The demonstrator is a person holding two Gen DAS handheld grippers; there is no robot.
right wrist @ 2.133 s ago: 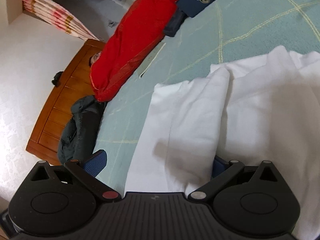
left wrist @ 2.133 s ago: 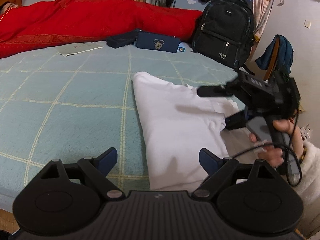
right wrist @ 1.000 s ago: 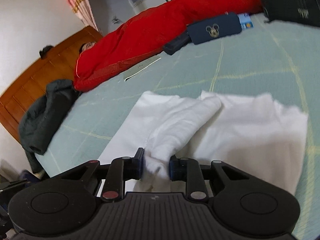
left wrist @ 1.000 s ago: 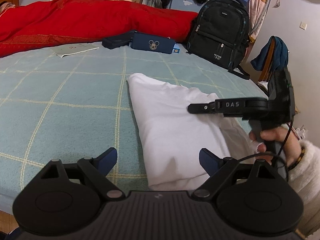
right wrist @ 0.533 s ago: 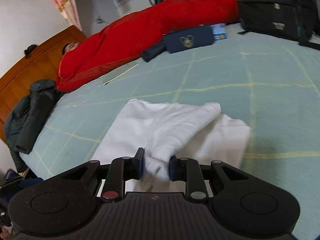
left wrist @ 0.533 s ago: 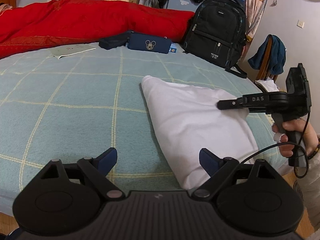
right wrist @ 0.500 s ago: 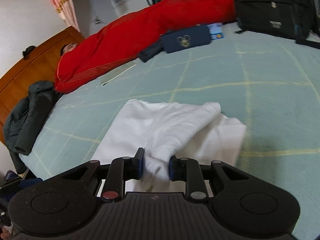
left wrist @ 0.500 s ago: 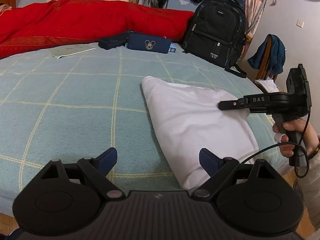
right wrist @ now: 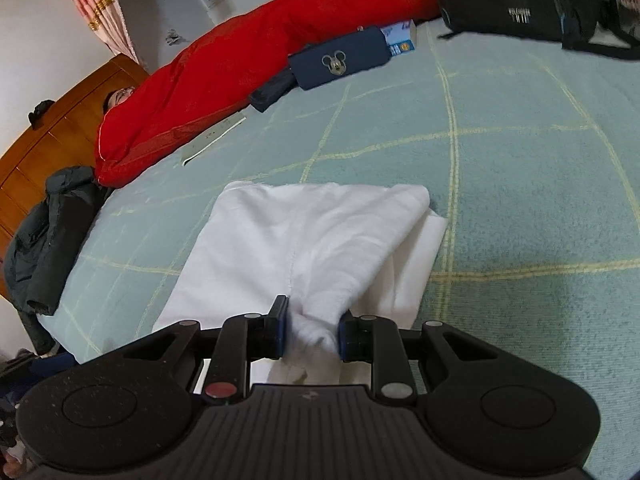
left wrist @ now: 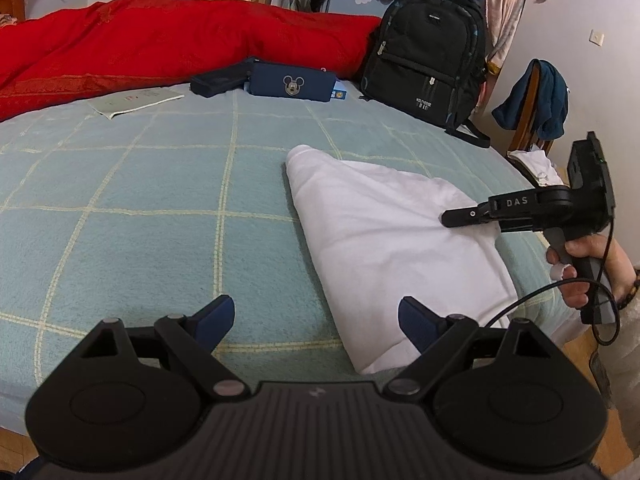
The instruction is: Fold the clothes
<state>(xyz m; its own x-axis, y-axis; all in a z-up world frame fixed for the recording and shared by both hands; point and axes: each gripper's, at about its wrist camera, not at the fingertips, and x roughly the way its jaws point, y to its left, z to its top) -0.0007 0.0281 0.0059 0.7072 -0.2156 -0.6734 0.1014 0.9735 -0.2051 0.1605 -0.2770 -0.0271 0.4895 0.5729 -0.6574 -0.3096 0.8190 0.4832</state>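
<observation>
Right gripper (right wrist: 311, 334) is pinching a soft bunched fold of white garment (right wrist: 304, 240); left gripper (left wrist: 316, 318) is hovering spread wide over the fuzzy checked blanket (left wrist: 140, 216).

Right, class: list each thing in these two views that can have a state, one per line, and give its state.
White garment: partly folded, lying on the bed, one bunched end pinched.
Right tongs: shut on the white garment.
Left tongs: open, holding nothing.
Red quilt: heaped along the far side.
Black backpack: upright, zipped.
Mickey pouch: lying flat, closed.
</observation>
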